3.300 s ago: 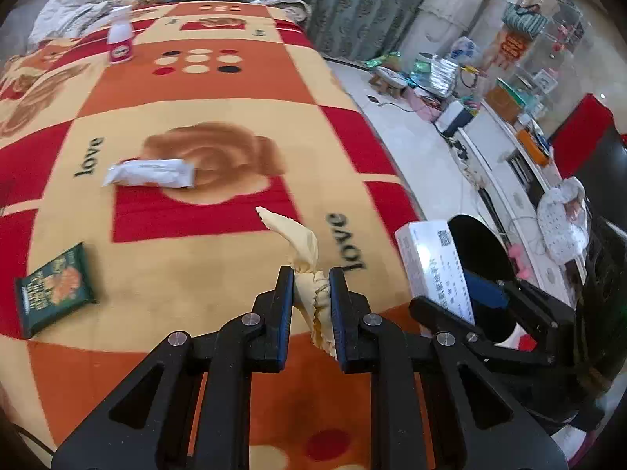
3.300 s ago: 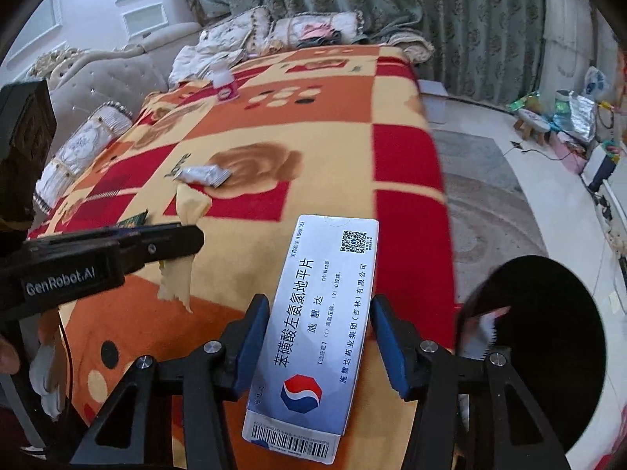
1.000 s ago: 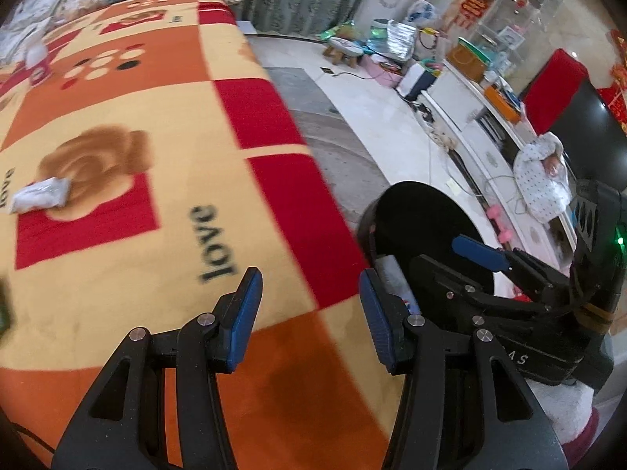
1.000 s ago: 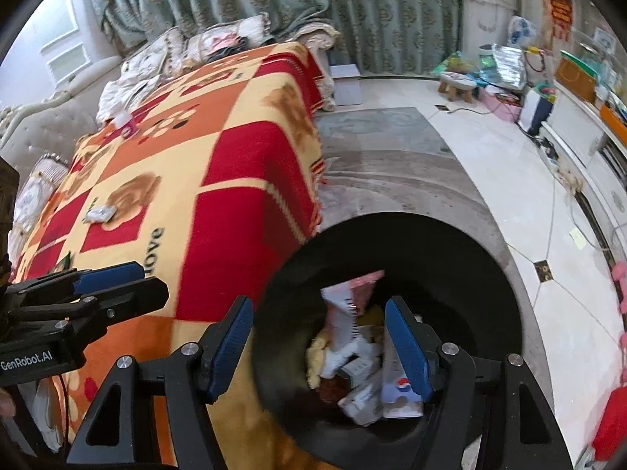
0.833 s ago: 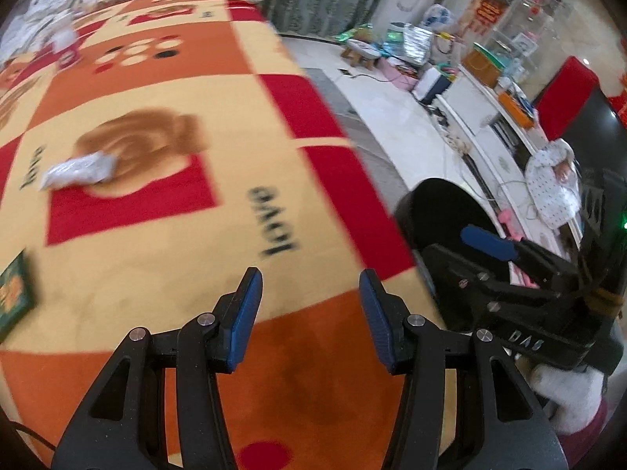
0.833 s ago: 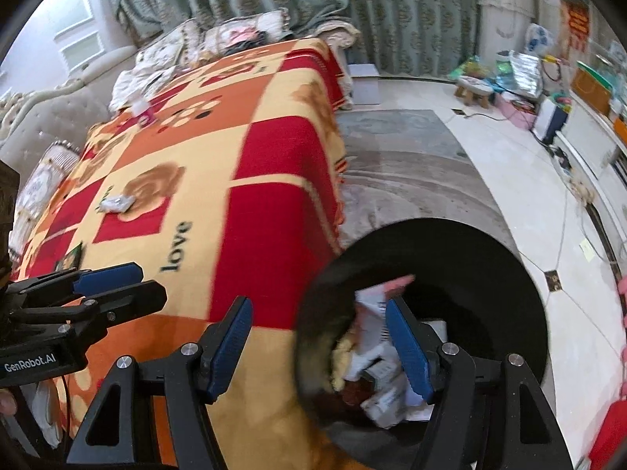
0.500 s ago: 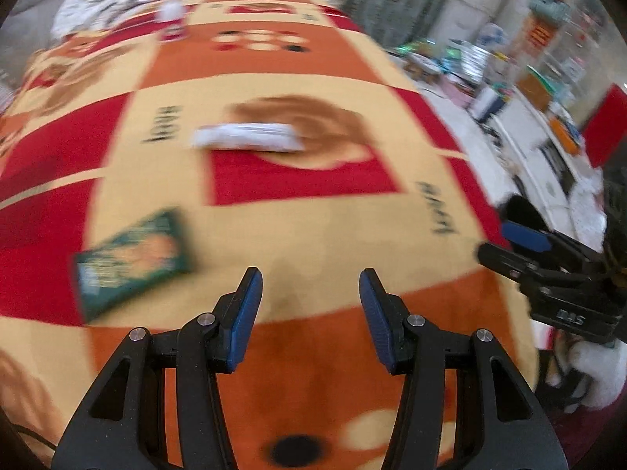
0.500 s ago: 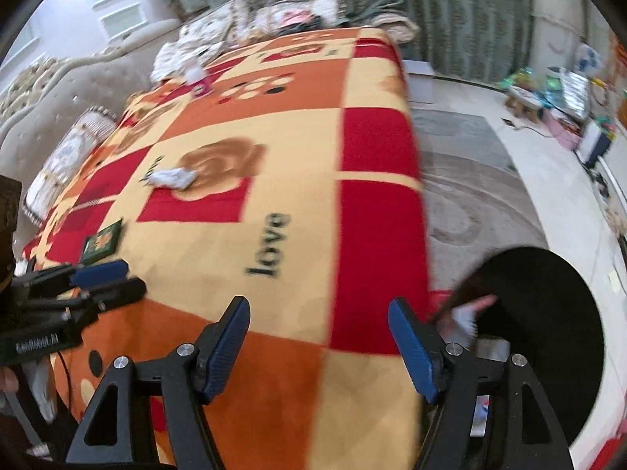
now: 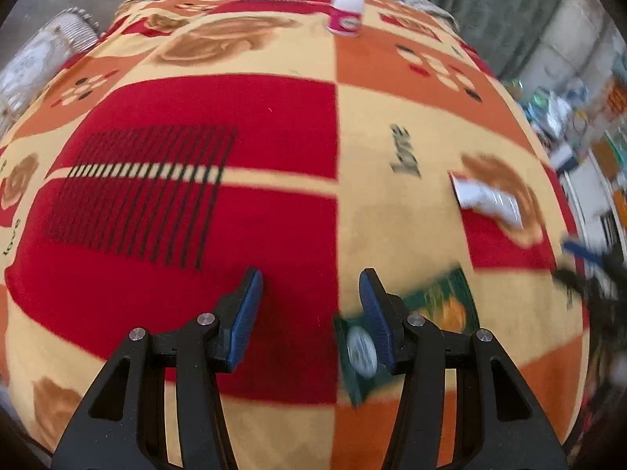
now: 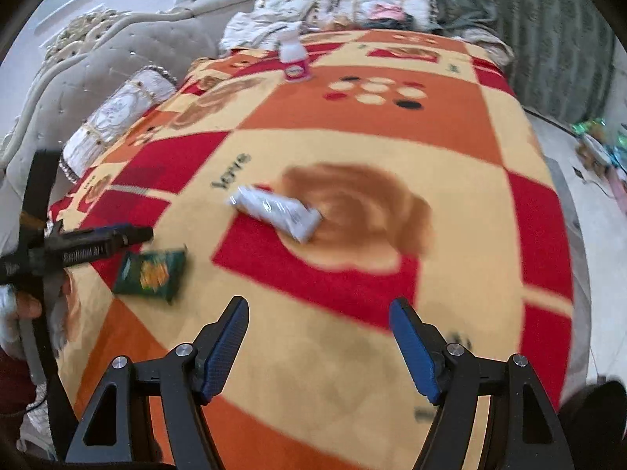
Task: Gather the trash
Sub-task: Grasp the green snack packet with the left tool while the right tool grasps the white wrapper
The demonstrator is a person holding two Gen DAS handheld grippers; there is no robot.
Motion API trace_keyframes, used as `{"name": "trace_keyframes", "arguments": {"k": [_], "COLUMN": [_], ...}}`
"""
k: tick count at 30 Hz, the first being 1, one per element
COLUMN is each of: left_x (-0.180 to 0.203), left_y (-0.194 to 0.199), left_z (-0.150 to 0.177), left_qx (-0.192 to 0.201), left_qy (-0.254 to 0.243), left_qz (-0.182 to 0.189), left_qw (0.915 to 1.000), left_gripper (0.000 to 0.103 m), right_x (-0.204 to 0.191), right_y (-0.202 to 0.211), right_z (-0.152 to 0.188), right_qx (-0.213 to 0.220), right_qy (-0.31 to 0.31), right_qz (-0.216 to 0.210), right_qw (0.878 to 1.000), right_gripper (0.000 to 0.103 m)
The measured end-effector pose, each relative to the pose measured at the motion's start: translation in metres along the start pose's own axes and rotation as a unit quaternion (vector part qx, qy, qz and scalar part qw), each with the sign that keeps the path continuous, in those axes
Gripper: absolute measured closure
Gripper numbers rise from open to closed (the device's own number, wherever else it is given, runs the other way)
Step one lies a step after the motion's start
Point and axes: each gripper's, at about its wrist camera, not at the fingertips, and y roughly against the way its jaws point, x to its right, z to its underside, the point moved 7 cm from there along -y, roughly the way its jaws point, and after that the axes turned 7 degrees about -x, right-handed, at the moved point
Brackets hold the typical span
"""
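Now the green packet (image 9: 439, 309) lies just beside the spread left hand-held gripper (image 9: 309, 313) (right (image 10: 317, 348) equally spread)

Setting was a home, a lived-in bedroom or sitting room. A bed or couch covered by a plush blanket (image 10: 392, 149) in red, orange and cream squares, printed with roses and the word "love", filled most of both views. A tufted grey upholstered headboard (image 10: 117, 55) with carved trim ran along the far left side, with a cylindrical bolster cushion (image 10: 117, 117) against it. Rumpled pillows (image 10: 352, 8) and bedding were heaped at the far end. Green patterned curtains (image 10: 548, 19) hung floor-length behind. Pale tiled floor (image 10: 595, 203) showed to the right, with household clutter (image 9: 580, 117), blurred, along the wall.
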Motion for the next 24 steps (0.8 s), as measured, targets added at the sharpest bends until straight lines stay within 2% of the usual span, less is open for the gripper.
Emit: {"name": "trace_keyframes", "arguments": {"k": [2,7,13,14,15,16,17,19,22,24], "left_x": [0.011,0.035,0.038,0.039,0.041,0.045,0.048,0.056,0.069,0.077], "left_y": [0.005,0.018,0.033,0.036,0.037,0.038,0.037,0.032,0.025,0.018], "left_z": [0.017,0.051,0.052,0.050,0.049,0.048,0.048,0.045,0.045,0.047], "left_qx": [-0.020,-0.039,-0.027,-0.023,-0.021,-0.020,-0.021,-0.025,-0.028,-0.025], "left_qy": [-0.016,-0.057,-0.037,-0.033,-0.032,-0.034,-0.037,-0.043,-0.054,-0.065], "left_qz": [0.035,0.071,0.096,0.102,0.106,0.110,0.111,0.109,0.103,0.084], "left_qw": [0.9991,0.9950,0.9943,0.9939,0.9936,0.9931,0.9929,0.9928,0.9928,0.9941], "left_gripper": [0.053,0.053,0.053,0.053,0.053,0.053,0.053,0.053,0.053,0.053], "right_x": [-0.005,-0.019,-0.033,-0.036,-0.038,-0.040,-0.042,-0.042,-0.034,-0.031], "right_y": [-0.006,-0.031,-0.059,-0.065,-0.070,-0.072,-0.070,-0.068,-0.058,-0.051], "right_z": [-0.014,-0.044,-0.068,-0.067,-0.065,-0.063,-0.062,-0.060,-0.052,-0.044], "right_qx": [0.001,-0.010,-0.027,-0.034,-0.041,-0.047,-0.036,-0.036,-0.035,-0.031], "right_qy": [0.014,0.068,0.136,0.149,0.157,0.160,0.166,0.152,0.113,0.103], "right_qz": [-0.004,-0.003,0.000,0.002,0.002,0.001,0.004,-0.007,-0.028,-0.029], "right_qw": [1.000,0.998,0.990,0.988,0.987,0.986,0.986,0.988,0.993,0.994], "right_gripper": [0.028,0.028,0.028,0.031,0.049,0.056,0.062,0.080,0.083,0.083]}}
